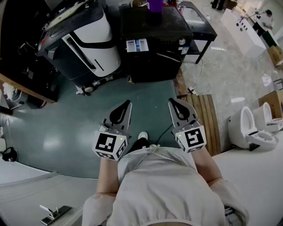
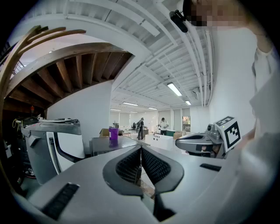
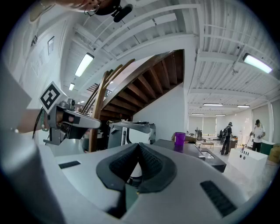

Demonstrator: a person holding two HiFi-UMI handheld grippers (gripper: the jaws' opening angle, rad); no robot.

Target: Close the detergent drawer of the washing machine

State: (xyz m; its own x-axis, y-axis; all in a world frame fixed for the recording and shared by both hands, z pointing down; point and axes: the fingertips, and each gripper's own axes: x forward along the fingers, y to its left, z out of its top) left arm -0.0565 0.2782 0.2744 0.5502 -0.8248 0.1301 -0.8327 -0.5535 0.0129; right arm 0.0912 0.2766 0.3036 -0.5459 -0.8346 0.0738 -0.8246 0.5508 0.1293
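Note:
The black washing machine (image 1: 154, 39) stands on the green floor ahead of me, with a purple cup (image 1: 154, 5) on its top. A white and blue panel (image 1: 136, 45) shows at its upper front left; whether a drawer sticks out there I cannot tell. My left gripper (image 1: 128, 103) and right gripper (image 1: 170, 101) are held side by side at waist height, well short of the machine, both shut and holding nothing. In the left gripper view the left gripper (image 2: 141, 148) has its jaws closed together; the right gripper (image 3: 139, 145) looks the same in its own view. The cup (image 3: 180, 138) appears far off.
A tilted white and black appliance (image 1: 84, 39) stands left of the machine. A black table (image 1: 199, 22) is to its right, a wooden pallet (image 1: 205, 119) on the floor lies by my right side, and two toilets (image 1: 247, 130) stand further right. People stand far off (image 2: 162, 125).

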